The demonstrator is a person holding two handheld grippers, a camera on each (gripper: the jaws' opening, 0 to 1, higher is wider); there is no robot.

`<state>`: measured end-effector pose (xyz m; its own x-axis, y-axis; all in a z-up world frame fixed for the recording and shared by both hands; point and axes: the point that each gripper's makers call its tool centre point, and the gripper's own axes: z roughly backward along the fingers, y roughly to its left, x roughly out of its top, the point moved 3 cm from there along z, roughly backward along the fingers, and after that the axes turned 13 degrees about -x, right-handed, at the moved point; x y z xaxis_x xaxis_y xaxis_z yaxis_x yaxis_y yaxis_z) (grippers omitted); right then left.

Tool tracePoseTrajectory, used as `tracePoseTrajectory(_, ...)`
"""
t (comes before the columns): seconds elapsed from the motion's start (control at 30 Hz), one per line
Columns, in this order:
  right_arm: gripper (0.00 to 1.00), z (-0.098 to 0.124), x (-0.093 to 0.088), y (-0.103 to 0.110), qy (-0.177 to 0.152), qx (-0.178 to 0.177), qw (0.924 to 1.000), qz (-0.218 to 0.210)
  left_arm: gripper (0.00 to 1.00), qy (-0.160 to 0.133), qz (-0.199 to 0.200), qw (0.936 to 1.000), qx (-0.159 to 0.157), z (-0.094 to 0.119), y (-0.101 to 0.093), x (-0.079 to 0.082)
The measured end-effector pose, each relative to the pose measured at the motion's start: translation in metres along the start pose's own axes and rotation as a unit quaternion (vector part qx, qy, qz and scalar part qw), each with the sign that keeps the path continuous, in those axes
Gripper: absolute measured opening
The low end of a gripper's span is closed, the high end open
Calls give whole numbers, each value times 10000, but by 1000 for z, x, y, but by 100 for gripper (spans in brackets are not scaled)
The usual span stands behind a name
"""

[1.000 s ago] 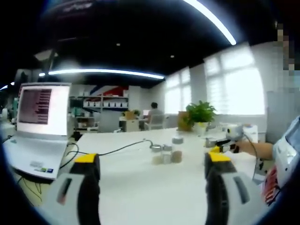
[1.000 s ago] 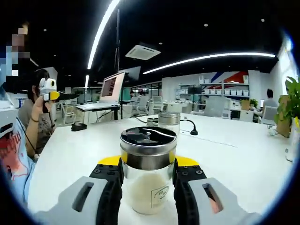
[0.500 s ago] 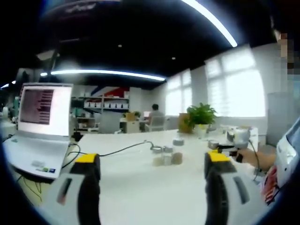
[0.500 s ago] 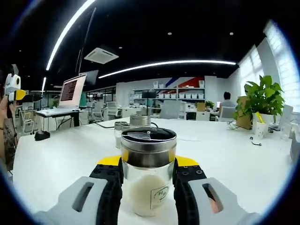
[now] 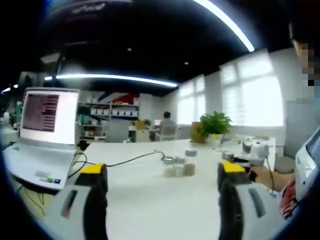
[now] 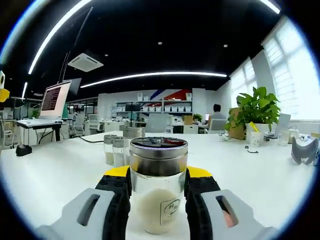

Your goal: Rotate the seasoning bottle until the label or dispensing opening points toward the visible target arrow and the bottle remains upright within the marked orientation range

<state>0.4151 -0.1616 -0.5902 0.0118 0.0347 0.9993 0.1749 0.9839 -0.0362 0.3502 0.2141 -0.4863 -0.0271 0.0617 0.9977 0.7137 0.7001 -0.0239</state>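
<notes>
Turning step in hand: my right gripper [image 6: 157, 192] clamps the clear glass seasoning bottle with a steel lid and pale powder [image 6: 158, 182], upright between its jaws on the white table [image 6: 260, 175].

Its small printed label faces back toward me; I see no target arrow, so next I judge a slow twist about its upright axis, no tilting. My left gripper [image 5: 159, 182] hangs spread and empty, three small spice jars [image 5: 177, 165] far ahead between its jaws.
</notes>
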Motion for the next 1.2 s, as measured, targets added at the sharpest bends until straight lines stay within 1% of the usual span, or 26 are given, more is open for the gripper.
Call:
tracePoseTrajectory(0.2,42,1,-1,0,86,34,10000,-2,97,-12,14,10000,-11,0,0,1)
tracePoseTrajectory(0.27,47,4,-1,-4,79,-43,10000,20,97,-24,19,10000,-7,0,0,1)
tracePoseTrajectory(0.3,51,5,3,-7,-20,-105,9999,130,97,-38,34,10000,-3,0,0,1)
tracePoseTrajectory(0.33,54,7,7,-6,-106,-1,9994,334,97,-49,53,10000,-8,1,0,1)
tracePoseTrajectory(0.37,56,9,11,-4,-154,123,9992,351,96,-59,68,10000,-16,0,0,1)
tracePoseTrajectory(0.43,61,15,18,-3,-271,508,9981,217,96,-82,82,9999,-31,0,-1,2)
tracePoseTrajectory(0.47,65,16,19,-7,-222,587,9978,216,96,-80,78,9999,-46,-1,-2,2)
tracePoseTrajectory(0.5,68,16,19,-16,-142,560,9978,328,96,-77,72,9999,-67,-1,-3,2)
tracePoseTrajectory(0.57,71,15,22,-32,-262,273,9964,758,96,-1,10,9999,-105,-4,-6,0)
tracePoseTrajectory(0.6,75,15,25,-35,-385,340,9949,869,97,65,-40,9999,-106,-5,-7,-2)
tracePoseTrajectory(0.67,74,16,32,-31,-527,839,9924,732,97,99,-54,9999,-49,-7,-7,-3)
tracePoseTrajectory(0.7,73,18,35,-27,-598,1278,9868,800,98,71,-26,10000,-10,-7,-7,-2)
tracePoseTrajectory(0.73,72,22,36,-18,-656,1896,9747,984,98,40,-9,10000,-13,-7,-7,-1)
tracePoseTrajectory(0.77,71,27,31,-11,-467,2501,9620,988,98,-6,28,10000,-47,-8,-8,-1)
tracePoseTrajectory(0.8,71,31,29,-9,-311,2902,9524,881,98,-38,74,9999,-82,-9,-9,0)
tracePoseTrajectory(0.87,74,30,27,-11,-171,3504,9334,756,98,-29,145,9998,-160,-10,-10,-2)
tracePoseTrajectory(0.9,75,24,28,-17,-124,3695,9266,689,98,-23,163,9997,-175,-10,-10,-2)
tracePoseTrajectory(0.93,77,18,29,-23,-127,3806,9222,676,98,-22,172,9997,-179,-10,-11,-2)
tracePoseTrajectory(0.97,80,14,31,-27,-169,4064,9113,645,98,-21,163,9997,-165,-11,-10,-2)
tracePoseTrajectory(1.0,81,11,35,-30,-299,4396,8962,519,98,-9,144,9998,-150,-11,-10,-2)
tracePoseTrajectory(1.03,81,15,36,-31,-384,4945,8671,465,98,3,135,9998,-139,-11,-10,-3)
tracePoseTrajectory(1.07,79,13,37,-33,-468,5128,8559,471,98,12,129,9998,-138,-12,-10,-3)
tracePoseTrajectory(1.1,77,4,40,-38,-641,5132,8545,474,98,27,127,9998,-154,-12,-11,-3)
tracePoseTrajectory(1.13,76,-4,40,-41,-681,5164,8522,491,98,46,134,9997,-174,-13,-11,-4)
tracePoseTrajectory(1.17,76,-14,37,-43,-541,5149,8541,489,98,51,138,9997,-182,-14,-12,-4)
tracePoseTrajectory(1.2,76,-22,36,-44,-515,5194,8523,341,98,47,130,9997,-188,-15,-12,-4)
